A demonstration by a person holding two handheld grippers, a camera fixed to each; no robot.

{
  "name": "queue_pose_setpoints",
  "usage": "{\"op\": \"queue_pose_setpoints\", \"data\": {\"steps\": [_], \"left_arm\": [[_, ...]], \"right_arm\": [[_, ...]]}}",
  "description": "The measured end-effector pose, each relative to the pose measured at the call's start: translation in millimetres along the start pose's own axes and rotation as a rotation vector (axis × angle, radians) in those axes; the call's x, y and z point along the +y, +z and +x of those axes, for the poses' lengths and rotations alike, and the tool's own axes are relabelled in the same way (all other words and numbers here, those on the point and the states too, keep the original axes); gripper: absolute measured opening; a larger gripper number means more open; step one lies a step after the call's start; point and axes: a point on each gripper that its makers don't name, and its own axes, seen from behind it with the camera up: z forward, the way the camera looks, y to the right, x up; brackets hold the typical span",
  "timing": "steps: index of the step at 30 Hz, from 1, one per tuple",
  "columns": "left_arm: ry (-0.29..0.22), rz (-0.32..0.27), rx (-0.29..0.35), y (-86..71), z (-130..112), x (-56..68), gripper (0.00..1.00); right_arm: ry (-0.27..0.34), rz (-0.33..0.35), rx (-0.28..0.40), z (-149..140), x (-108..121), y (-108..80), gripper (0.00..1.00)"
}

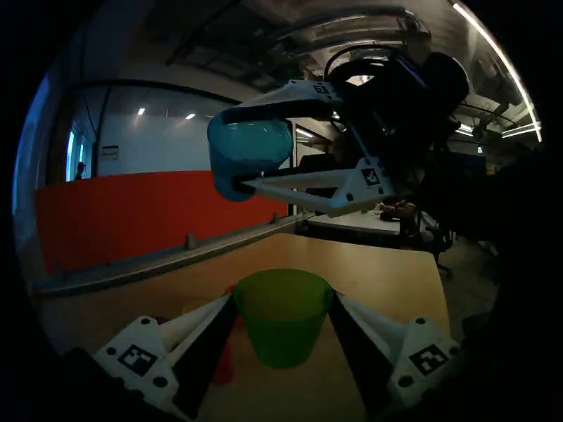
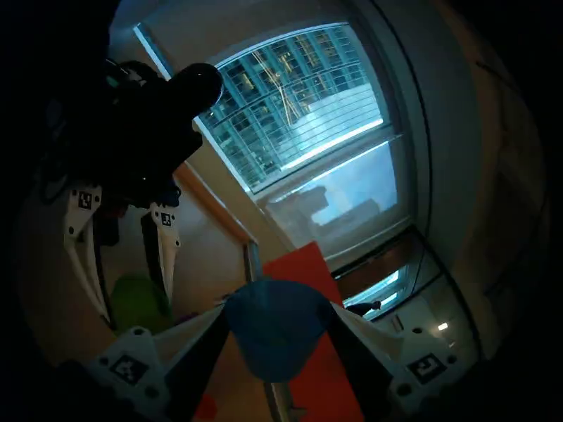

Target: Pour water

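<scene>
— Where are the cups right now?

— The green cup stands upright on the wooden table, low in my left gripper view. The left gripper has it clamped, one white finger pressed to each side just under the rim. The blue cup is up in the air, above and beyond the green one and well apart from it.

— Who's holding the blue one?

— My right gripper. From the left gripper view it reaches in from the right, rolled so one finger lies across the top of the cup and the other under its base, both touching it. In the right gripper view the same cup sits squeezed between the two fingers, wide end away from the camera.

— Any water visible?

— I cannot tell; both cups are translucent but the light is dim.

— What's around them?

— A small red object lies on the table just beside the left gripper's finger. Behind the table runs a metal rail, then an orange panel. My right gripper view points steeply upward at a large window with buildings outside, and off to its left I see the left gripper and the green cup farther down.
</scene>
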Motion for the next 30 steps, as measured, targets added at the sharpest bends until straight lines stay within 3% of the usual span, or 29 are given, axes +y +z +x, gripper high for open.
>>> {"op": "queue_pose_setpoints", "data": {"steps": [30], "left_arm": [[-0.003, -0.006, -0.007, 1.6, -2, 2.6, 0.88]], "right_arm": [[-0.141, -0.048, -0.024, -8, 14, -3.7, 0.92]]}}
